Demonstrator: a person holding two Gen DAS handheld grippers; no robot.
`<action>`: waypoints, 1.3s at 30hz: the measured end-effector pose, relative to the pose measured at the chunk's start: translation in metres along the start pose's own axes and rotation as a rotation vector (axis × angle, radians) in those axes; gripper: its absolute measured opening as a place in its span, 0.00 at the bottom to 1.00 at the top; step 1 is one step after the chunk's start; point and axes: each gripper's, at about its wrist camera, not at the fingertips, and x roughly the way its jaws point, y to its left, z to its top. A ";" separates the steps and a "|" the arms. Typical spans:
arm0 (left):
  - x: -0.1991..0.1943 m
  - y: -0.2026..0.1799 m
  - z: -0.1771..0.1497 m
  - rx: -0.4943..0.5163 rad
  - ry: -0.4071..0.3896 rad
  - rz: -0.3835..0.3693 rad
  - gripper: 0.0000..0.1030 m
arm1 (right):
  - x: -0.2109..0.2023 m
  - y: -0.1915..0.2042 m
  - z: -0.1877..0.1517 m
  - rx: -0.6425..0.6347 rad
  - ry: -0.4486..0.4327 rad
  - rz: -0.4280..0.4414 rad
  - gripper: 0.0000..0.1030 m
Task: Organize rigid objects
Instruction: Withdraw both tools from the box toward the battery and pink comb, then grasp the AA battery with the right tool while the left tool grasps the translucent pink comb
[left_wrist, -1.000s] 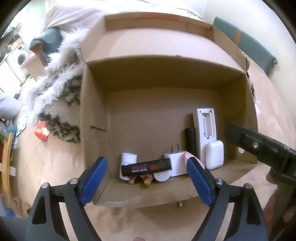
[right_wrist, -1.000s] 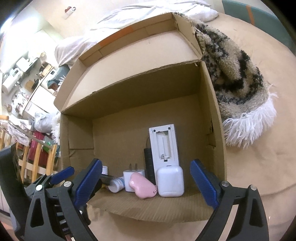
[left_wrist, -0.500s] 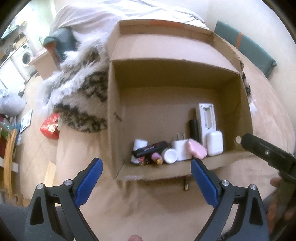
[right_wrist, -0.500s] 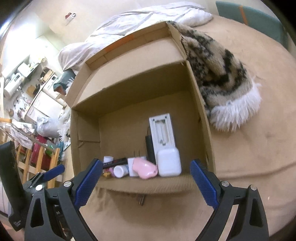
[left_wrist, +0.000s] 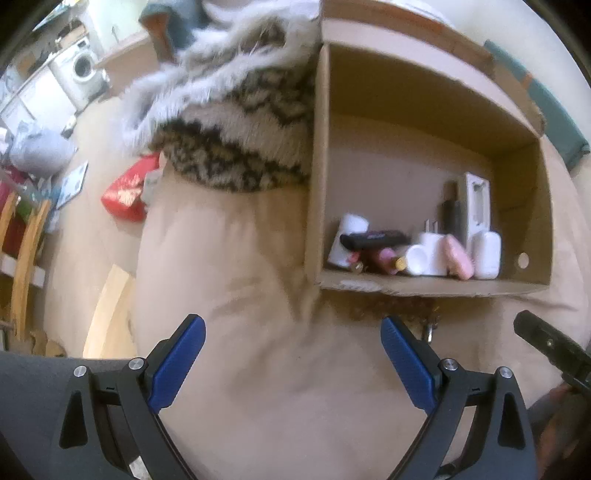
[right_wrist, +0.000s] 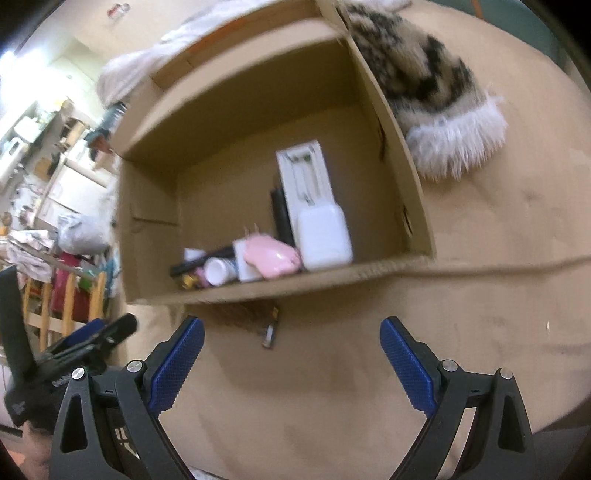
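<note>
Both grippers empty, jaws wide apart: left gripper (left_wrist: 291, 354), right gripper (right_wrist: 291, 354). Small metal item (right_wrist: 269, 332) lies on the beige cover just ahead, beside the cardboard box (right_wrist: 295, 284). Recommend: straddle it squarely, close low, lift over the box wall.

Soft indoor light, motion blur, fisheye warping

Both the left gripper (left_wrist: 293, 354) and the right gripper (right_wrist: 291, 354) have black frames with triangular cutouts and round silver screws at the pivots. Each finger ends in a blue pad (right_wrist: 176, 363) with a fine knurled texture.
</note>
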 end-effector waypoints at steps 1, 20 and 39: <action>0.002 0.001 0.000 -0.006 0.009 -0.002 0.92 | 0.005 -0.001 0.000 0.006 0.010 -0.008 0.99; 0.026 0.014 0.008 -0.102 0.082 -0.004 0.92 | 0.114 0.065 -0.019 -0.313 0.097 -0.220 0.68; 0.049 -0.024 -0.009 -0.099 0.176 -0.087 0.92 | 0.057 0.021 -0.040 -0.125 0.146 -0.106 0.10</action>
